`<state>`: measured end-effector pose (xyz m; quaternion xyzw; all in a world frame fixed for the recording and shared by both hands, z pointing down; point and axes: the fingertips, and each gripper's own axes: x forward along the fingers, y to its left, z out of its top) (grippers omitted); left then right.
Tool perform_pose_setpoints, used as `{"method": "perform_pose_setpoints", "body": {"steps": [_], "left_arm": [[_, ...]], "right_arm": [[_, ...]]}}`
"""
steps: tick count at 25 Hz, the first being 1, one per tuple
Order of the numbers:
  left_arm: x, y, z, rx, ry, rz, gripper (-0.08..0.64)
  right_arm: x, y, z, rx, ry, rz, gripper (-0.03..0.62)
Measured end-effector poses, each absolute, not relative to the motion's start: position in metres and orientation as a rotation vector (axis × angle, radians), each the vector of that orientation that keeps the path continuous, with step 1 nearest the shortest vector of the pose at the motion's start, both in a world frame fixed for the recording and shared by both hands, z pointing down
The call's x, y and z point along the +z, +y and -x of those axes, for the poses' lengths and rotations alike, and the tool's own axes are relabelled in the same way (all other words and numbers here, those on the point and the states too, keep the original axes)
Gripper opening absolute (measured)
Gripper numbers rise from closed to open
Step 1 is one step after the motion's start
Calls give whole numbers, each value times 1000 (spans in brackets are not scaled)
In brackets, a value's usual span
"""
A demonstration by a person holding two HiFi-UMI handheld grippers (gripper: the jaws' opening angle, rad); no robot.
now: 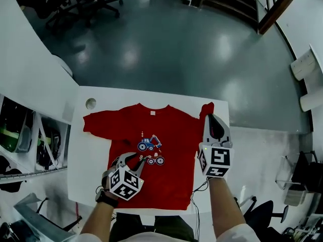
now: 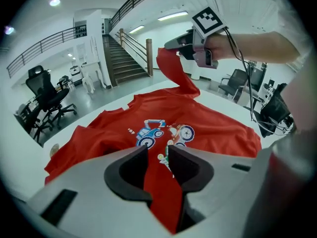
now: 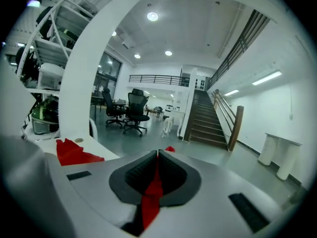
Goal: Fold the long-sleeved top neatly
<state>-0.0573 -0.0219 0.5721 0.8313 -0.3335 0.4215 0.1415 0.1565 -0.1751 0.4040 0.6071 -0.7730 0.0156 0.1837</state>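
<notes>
Long-sleeved top (image 1: 166, 135), red with a print of small vehicles (image 1: 150, 147) on the chest, lies face up on the white table (image 1: 83, 150), directly beneath the left gripper (image 1: 128, 159) and to the left of the right gripper (image 1: 211, 117).

The right gripper is closed on the sleeve (image 1: 207, 109) on its own side. In the right gripper view its ribbed pads (image 3: 141, 172) meet on a strip of red cloth (image 3: 154, 187), and a small tip of it pokes out beyond the fingertips. From the left gripper view that sleeve (image 2: 176, 71) rises in a twisted band from the shoulder up to the right gripper (image 2: 173, 46), clear of the table. The marker cube (image 2: 205, 20) sits on top of that gripper.

The left gripper (image 2: 158, 152) points steeply down over the lower half of the top, on the side away from the right gripper. Its jaws stand apart, and the print (image 2: 163, 130) lies just ahead of the fingertips. Red cloth and a bit of the print show through the gap. The pads do not visibly clamp anything.

The other sleeve (image 1: 93, 125) lies spread flat on the table, ahead and outward of the left gripper. A small round object (image 1: 91, 103) rests on the table near the far corner beyond it.
</notes>
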Motion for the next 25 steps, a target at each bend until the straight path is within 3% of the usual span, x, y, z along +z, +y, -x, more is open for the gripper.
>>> {"method": "perform_pose_setpoints", "body": {"steps": [11,25], "left_arm": [[573,-24,131,1177,-1040,-2343,135],[582,-27,196,1135,-1100,-2274,135]], "right_arm": [[444,-179,-3,52,-2312,-1433,21],[480,-172,132,39,-2397,-1154,21]]}}
